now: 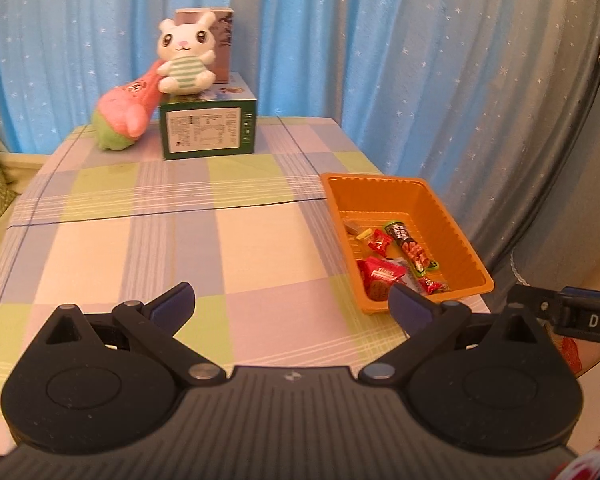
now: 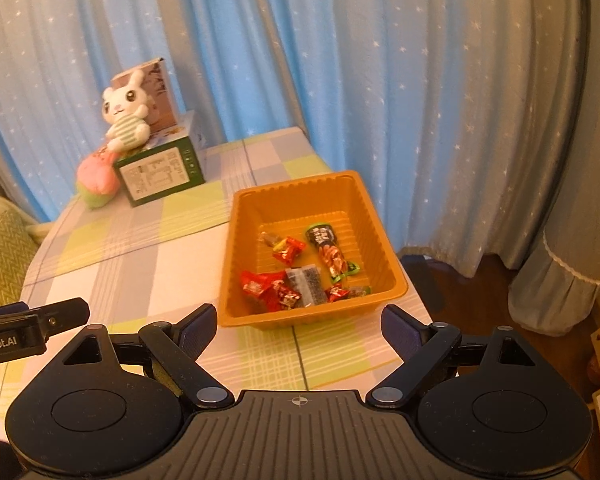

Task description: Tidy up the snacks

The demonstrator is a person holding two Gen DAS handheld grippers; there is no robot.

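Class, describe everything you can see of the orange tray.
The orange tray is a glossy, thin, plastic-looking rectangular tub with sloping ribbed walls and a flat rim. It sits upright near the right edge of the checked tablecloth, open-topped, holding wrapped snacks loose on its floor. Nothing else touches it.

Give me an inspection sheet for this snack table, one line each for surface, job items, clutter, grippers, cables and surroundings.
Surface: table under a pastel checked cloth; no loose snacks seen on it.
Job's things: orange tray at the table's right edge, holding wrapped snacks, among them a long dark packet.
Clutter: green box at the far end, white bunny plush sitting on it, a pink and green plush leaning against it, a brown box behind the bunny.
Grippers: left gripper open, empty; right gripper open, empty, near the tray's front wall.
Cables: nothing seen.
Surroundings: blue starred curtain behind the table.
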